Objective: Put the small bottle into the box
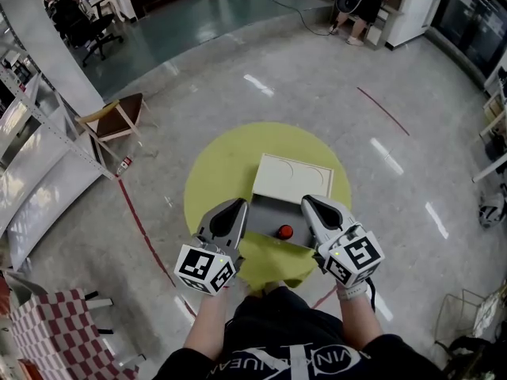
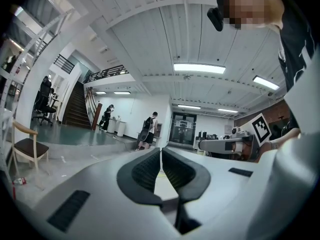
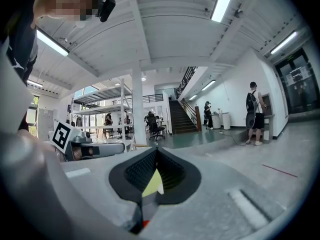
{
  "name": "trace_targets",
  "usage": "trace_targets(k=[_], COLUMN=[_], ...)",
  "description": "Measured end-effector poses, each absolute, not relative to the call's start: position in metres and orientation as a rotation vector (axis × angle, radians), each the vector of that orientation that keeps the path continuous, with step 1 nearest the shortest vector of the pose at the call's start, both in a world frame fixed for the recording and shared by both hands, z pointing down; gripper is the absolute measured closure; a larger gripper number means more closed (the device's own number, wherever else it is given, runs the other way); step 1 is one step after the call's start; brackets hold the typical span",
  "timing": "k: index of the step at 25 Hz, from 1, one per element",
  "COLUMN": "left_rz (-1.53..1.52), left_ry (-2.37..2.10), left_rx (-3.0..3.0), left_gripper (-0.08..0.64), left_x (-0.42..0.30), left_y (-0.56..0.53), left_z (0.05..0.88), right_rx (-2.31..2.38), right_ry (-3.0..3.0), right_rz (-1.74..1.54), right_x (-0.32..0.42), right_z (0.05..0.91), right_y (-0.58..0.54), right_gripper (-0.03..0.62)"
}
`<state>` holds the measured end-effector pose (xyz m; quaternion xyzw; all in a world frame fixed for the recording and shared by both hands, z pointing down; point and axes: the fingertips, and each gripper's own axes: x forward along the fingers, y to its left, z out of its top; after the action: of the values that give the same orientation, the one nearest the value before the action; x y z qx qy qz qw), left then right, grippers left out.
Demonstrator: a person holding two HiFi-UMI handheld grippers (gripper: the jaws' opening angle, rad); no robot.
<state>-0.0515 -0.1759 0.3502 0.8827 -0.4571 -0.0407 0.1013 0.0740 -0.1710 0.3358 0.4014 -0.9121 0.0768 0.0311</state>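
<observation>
A round yellow table (image 1: 218, 172) carries an open box (image 1: 269, 212) with a grey inside and a cream lid (image 1: 291, 176) lying back behind it. A small red-topped thing, seemingly the small bottle (image 1: 283, 231), shows inside the grey box near its front wall. My left gripper (image 1: 238, 205) hovers at the box's near left corner and my right gripper (image 1: 309, 202) at its near right corner. Both point away from me, and both are shut with nothing between the jaws. In the gripper views the left gripper (image 2: 161, 151) and right gripper (image 3: 156, 151) have their pads closed together, aimed level across the room.
A wooden chair (image 1: 119, 117) and metal shelving (image 1: 40, 133) stand on the left. A red line (image 1: 142, 228) runs across the floor beside the table. A checkered cloth (image 1: 55, 331) lies at the bottom left and a wire basket (image 1: 467, 323) at the bottom right. A person (image 1: 360, 6) stands far off.
</observation>
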Motion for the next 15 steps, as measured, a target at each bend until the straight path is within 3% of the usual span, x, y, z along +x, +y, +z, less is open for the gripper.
trace_targets(k=[15], left_rz=[-0.116], left_ry=[-1.398], left_rx=[2.616], left_gripper=[0.54], left_x=[-0.054], left_y=[-0.178], left_z=[0.339], right_rx=[1.197], right_ry=[-2.842], right_rz=[0.21], right_x=[0.068], right_z=[0.325], right_y=[-0.175], right_gripper=[0.586])
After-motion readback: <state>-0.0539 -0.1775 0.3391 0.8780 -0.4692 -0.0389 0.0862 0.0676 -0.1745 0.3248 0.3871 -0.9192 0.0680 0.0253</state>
